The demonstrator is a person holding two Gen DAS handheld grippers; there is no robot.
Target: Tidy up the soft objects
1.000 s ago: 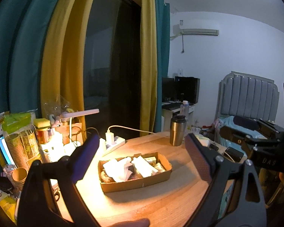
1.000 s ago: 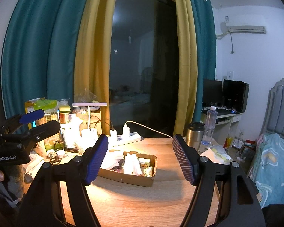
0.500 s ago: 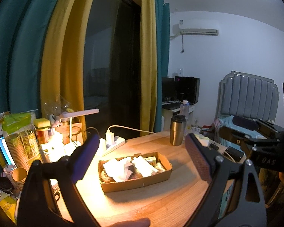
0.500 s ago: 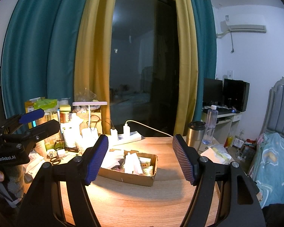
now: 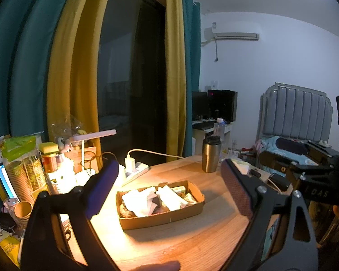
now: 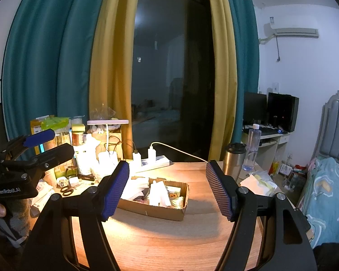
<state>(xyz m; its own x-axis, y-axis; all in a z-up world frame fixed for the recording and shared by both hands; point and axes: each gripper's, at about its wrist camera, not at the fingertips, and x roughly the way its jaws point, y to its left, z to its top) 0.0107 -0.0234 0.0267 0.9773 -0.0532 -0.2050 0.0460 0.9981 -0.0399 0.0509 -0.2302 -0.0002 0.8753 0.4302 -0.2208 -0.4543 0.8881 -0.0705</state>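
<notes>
Shallow brown cardboard box (image 5: 161,212) sits mid round wooden surface (image 5: 192,244), under lit white desk lamp (image 5: 93,134). Inside box: crumpled white tissue and soft packets (image 5: 147,199). Left gripper (image 5: 169,188) held above surface, fingers spread wide, nothing between. Right gripper (image 6: 167,188) likewise spread wide, holding nothing. Steel tumbler (image 6: 234,158) stands near far edge, apart from box.

Right tongs (image 6: 167,189) seemingly eased slightly nearer cardboard tray (image 6: 160,210).

Teal and yellow curtains (image 6: 79,67) frame a dark window (image 6: 174,72)
</notes>
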